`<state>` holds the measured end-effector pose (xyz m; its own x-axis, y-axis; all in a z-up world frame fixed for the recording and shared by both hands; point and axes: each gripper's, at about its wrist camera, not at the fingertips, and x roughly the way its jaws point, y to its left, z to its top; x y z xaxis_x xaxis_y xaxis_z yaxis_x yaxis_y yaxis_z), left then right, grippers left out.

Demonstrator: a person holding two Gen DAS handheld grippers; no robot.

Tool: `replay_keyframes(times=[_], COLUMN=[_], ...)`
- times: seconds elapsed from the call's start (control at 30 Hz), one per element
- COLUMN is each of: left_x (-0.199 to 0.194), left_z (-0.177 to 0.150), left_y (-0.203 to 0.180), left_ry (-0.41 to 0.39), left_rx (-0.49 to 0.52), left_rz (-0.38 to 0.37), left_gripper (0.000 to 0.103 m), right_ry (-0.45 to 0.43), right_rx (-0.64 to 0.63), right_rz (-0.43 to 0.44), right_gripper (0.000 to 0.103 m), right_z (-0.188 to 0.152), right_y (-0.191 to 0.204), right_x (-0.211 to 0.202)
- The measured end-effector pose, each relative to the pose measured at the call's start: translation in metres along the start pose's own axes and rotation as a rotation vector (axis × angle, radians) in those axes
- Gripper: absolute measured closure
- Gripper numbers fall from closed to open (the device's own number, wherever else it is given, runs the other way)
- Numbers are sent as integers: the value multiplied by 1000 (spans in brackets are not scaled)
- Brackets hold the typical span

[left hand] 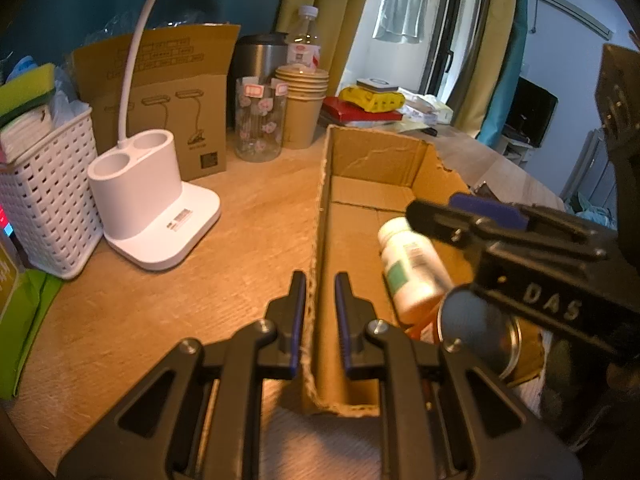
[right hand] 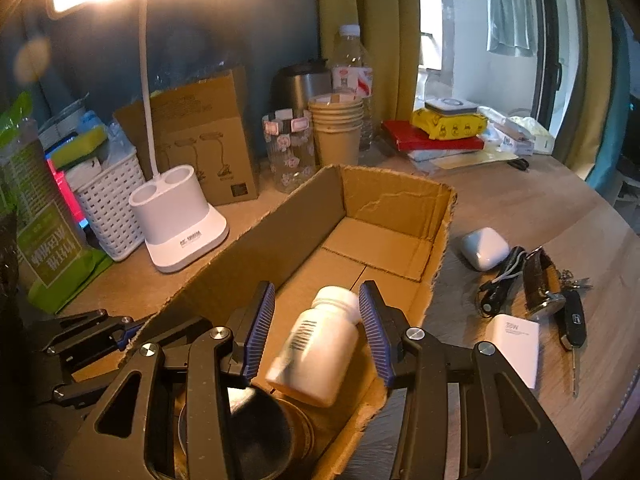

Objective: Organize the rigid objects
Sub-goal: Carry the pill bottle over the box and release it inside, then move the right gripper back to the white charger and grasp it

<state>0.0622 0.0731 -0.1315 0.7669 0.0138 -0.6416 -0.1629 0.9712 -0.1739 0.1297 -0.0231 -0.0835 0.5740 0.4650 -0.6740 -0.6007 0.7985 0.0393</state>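
Note:
An open cardboard box lies on the wooden desk. A white pill bottle is inside it near the front, blurred, between the spread fingers of my right gripper, which is open and not touching it. A round tin lies in the box's near corner. My left gripper straddles the box's left wall with a pad on each side, close to the cardboard. The right gripper shows over the box in the left wrist view.
A white lamp base, white basket, lamp carton, glass jar, paper cups and water bottle stand behind. An earbud case, keys and white charger lie right of the box.

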Motion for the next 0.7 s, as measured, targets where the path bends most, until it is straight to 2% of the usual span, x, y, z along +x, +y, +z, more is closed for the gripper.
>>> replay_keyframes(times=[0.17, 0.57, 0.67, 0.7], left_x=[0, -1, -1, -1], left_z=[0, 0, 0, 0], left_y=[-1, -4, -4, -3], left_ry=[-2, -1, -1, -1], left_rx=[0, -2, -2, -2], left_rz=[1, 2, 3, 4], left_gripper=[88, 88, 88, 88], right_ry=[-41, -171, -189, -193], right_rx=[15, 91, 115, 126], right_rz=[-2, -78, -105, -111], right_gripper=[44, 42, 31, 30], right_z=[4, 12, 11, 10], right_y=[-6, -47, -61, -66], right_x=[-15, -61, -69, -71])
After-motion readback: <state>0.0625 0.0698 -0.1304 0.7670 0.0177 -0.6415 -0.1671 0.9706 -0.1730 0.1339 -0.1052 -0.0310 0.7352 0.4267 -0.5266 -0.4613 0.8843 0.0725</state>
